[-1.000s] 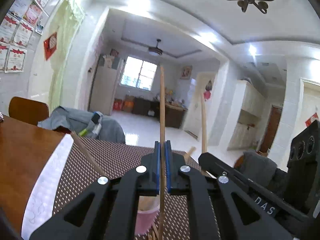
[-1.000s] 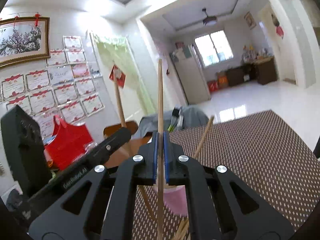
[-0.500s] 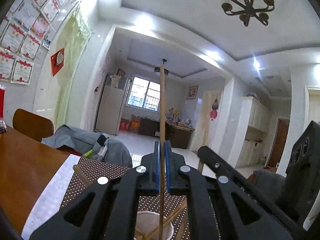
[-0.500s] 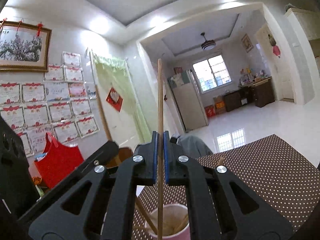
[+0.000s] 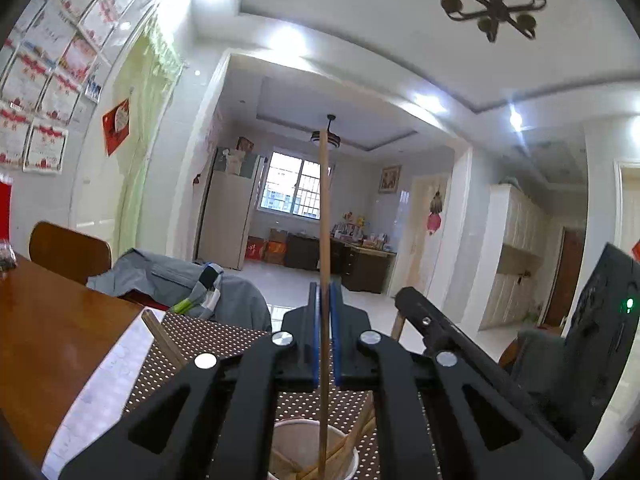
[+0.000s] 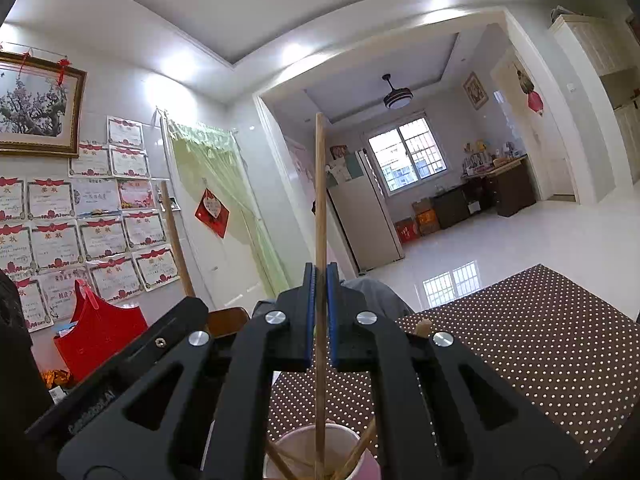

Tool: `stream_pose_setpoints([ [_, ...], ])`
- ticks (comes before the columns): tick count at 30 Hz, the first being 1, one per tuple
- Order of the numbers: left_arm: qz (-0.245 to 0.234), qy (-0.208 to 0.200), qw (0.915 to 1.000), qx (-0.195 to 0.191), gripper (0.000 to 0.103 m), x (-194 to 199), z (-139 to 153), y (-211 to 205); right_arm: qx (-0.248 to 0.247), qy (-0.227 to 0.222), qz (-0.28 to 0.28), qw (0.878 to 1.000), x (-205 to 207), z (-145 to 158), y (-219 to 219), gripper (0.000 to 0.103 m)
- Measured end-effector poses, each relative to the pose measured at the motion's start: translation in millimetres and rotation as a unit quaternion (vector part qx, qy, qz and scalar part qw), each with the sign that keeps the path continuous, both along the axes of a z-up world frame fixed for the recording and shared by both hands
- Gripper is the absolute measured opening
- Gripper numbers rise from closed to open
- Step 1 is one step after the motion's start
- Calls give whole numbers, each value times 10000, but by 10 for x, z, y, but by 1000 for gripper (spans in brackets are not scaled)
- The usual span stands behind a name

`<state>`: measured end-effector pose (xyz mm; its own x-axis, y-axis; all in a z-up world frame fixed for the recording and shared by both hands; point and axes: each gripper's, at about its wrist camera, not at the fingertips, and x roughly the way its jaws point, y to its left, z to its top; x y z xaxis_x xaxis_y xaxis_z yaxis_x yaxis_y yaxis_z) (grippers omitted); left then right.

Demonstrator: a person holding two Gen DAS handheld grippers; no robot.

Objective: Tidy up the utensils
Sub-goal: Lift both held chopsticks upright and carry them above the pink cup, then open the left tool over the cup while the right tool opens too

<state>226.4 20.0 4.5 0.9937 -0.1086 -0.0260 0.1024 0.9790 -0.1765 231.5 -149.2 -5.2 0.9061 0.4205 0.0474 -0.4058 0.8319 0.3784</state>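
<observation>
Over round cup (image 6: pixel 320 454), slim wooden chopstick (image 6: pixel 319 200), dotted brown mat (image 6: pixel 520 352)

Clamping an upright wooden chopstick (image 5: pixel 323 216) between the blue pads of the left claw (image 5: pixel 325 304), with its lower end hanging inside the rim of a pale cup (image 5: pixel 298 430) already holding other chopsticks. Sitting under the cup, a brown dotted mat (image 5: pixel 200 344) on the wooden tabletop (image 5: pixel 52 340). Reaching in from the right, the other black claw (image 5: pixel 424 320).
</observation>
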Motion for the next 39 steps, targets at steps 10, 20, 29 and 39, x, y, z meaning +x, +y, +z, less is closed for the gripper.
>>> stream_pose_setpoints([
  [10, -52, 245, 9995, -173, 28, 8, 12, 82, -107, 26, 29, 9999, -75, -12, -10, 6],
  [20, -94, 380, 9992, -117, 39, -46, 34, 94, -161, 38, 26, 9999, -127, -16, -17, 6],
  [29, 58, 305, 9995, -83, 55, -158, 112, 150, -299, 153, 59, 9994, -200, -71, 1, 6],
  [39, 227, 339, 9992, -34, 59, -260, 172, 204, -633, 431, 226, 9968, -279, -126, 147, 7],
])
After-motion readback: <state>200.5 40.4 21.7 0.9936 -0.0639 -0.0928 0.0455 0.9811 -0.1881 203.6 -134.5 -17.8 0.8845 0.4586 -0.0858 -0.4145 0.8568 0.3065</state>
